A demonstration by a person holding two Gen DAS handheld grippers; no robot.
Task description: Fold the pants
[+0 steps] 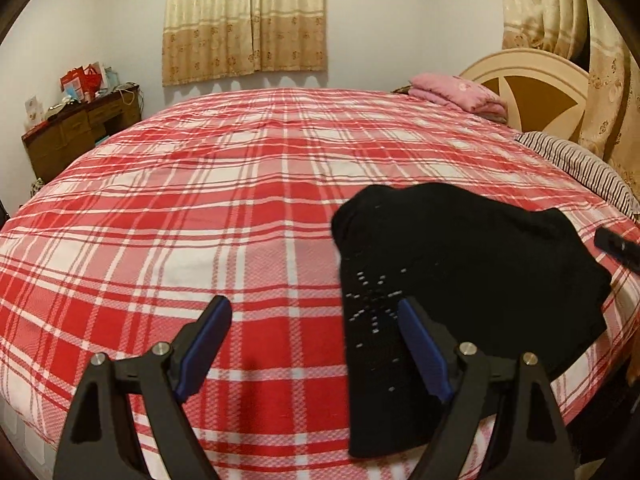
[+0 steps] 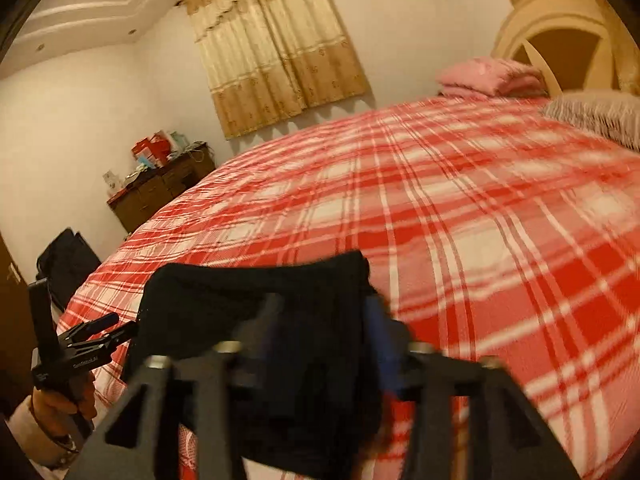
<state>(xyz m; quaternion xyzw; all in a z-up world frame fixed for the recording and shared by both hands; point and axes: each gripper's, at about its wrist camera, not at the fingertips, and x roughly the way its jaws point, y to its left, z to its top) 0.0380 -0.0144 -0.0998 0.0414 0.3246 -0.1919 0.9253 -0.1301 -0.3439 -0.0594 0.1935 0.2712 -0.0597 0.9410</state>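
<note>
From the left wrist, the black folded fabric pants (image 1: 460,264) are seen lying on the red-and-white plaid bedspread (image 1: 200,200), near right; the left gripper (image 1: 316,344) is spread wide, nothing held. From the right wrist, the blurred right gripper (image 2: 324,336) is seen part-open over the pants (image 2: 256,300); contact cannot be told.

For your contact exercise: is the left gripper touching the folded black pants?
Cannot tell. In the left wrist view the left gripper stands open, its right finger overlapping the black pants, with no contact or gap plainly visible.
</note>
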